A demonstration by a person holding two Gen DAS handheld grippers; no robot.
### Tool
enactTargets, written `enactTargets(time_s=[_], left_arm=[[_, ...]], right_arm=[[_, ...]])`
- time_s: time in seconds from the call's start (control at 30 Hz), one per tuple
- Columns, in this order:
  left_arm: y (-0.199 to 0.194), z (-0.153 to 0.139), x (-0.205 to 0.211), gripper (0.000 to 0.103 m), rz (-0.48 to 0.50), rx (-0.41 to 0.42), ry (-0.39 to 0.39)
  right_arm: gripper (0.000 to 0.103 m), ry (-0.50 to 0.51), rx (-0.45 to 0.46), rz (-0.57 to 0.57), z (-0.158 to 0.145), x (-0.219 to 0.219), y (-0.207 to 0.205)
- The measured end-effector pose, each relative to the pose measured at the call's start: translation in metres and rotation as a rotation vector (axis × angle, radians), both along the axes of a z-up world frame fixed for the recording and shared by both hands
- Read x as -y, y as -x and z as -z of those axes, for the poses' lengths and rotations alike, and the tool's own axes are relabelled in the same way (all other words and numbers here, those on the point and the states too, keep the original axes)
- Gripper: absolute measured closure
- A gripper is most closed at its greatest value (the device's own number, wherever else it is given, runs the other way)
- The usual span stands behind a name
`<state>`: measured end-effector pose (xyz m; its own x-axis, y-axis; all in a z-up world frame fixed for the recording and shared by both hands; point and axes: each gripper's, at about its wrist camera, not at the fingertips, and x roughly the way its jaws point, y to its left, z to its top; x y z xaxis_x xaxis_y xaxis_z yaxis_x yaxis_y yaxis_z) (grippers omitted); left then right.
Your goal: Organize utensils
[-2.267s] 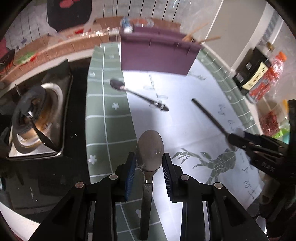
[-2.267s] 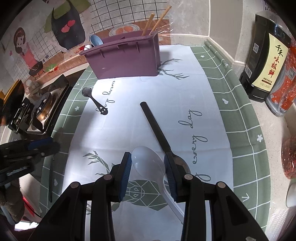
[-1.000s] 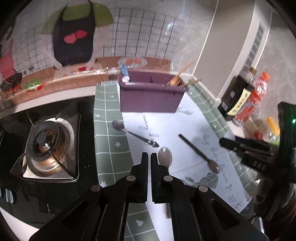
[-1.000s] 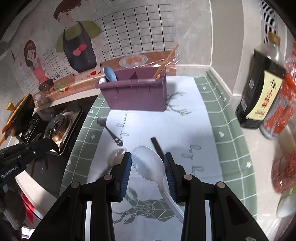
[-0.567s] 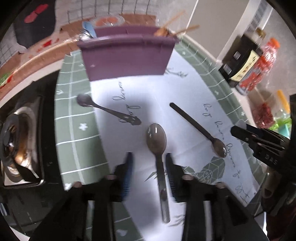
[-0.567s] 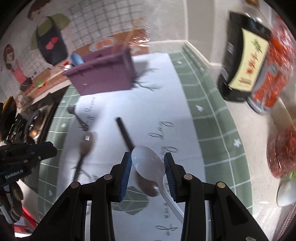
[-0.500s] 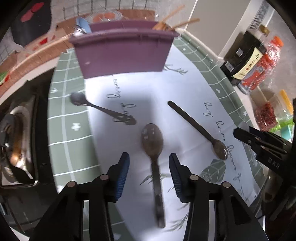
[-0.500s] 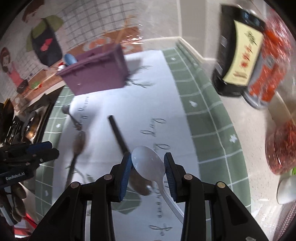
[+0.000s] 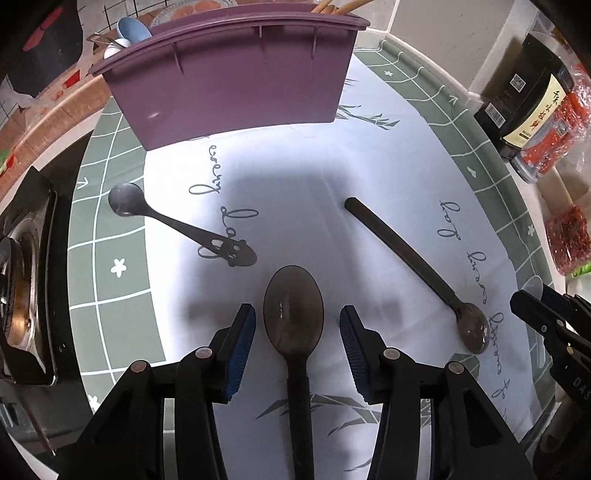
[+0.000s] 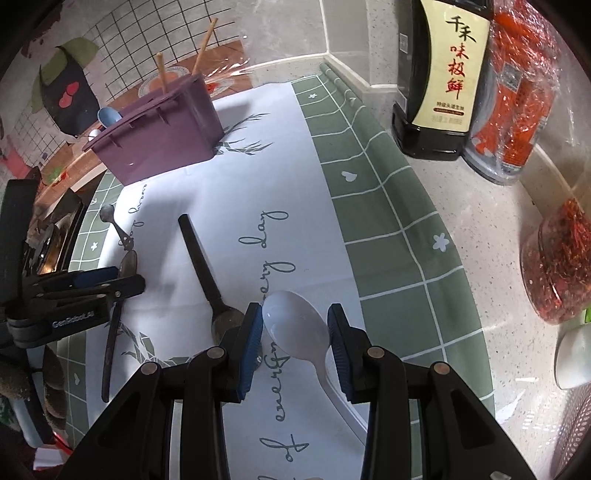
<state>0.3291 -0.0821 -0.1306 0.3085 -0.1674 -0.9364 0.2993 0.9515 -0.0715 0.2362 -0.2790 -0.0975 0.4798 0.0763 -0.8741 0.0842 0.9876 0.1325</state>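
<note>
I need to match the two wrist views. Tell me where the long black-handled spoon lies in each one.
Left wrist: black-handled spoon, right of centre, bowl end nearer the camera.
Right wrist: same spoon, left of centre, its bowl partly behind a pad.
Shared landmark: purple utensil holder.

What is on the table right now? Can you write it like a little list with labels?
holder: purple utensil holder at the mat's far end, chopsticks and a blue spoon standing in it
mat: white and green mat
loose spoons: big dark spoon, small metal spoon, long black-handled spoon
left gripper: jaws just opened, astride the big dark spoon, pads clear of it
right gripper: white spoon between the pads
beside the mat: soy sauce bottle
</note>
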Motion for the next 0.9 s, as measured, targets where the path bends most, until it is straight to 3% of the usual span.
enactTargets(time_s=[0.17, 0.27, 0.47, 0.8, 0.9], left_arm=[[0.002, -0.001, -0.010, 0.070, -0.038, -0.018, 0.003], [0.006, -0.005, -0.028, 0.070, -0.066, -0.023, 0.075], [0.032, -0.028, -0.072, 0.071, -0.085, 0.054, 0.166], [0.069, -0.076, -0.123, 0.071, -0.157, 0.220, 0.210], [0.069, -0.106, -0.128, 0.071, -0.160, 0.292, 0.241]], right_arm=[[0.069, 0.005, 0.016, -0.027, -0.005, -0.011, -0.001], [0.069, 0.005, 0.023, -0.048, -0.009, -0.020, -0.001], [0.069, 0.001, 0.042, -0.122, -0.015, -0.051, -0.002], [0.069, -0.013, 0.069, -0.189, -0.026, -0.085, -0.008], [0.069, -0.034, 0.115, -0.191, -0.045, -0.087, -0.011]])
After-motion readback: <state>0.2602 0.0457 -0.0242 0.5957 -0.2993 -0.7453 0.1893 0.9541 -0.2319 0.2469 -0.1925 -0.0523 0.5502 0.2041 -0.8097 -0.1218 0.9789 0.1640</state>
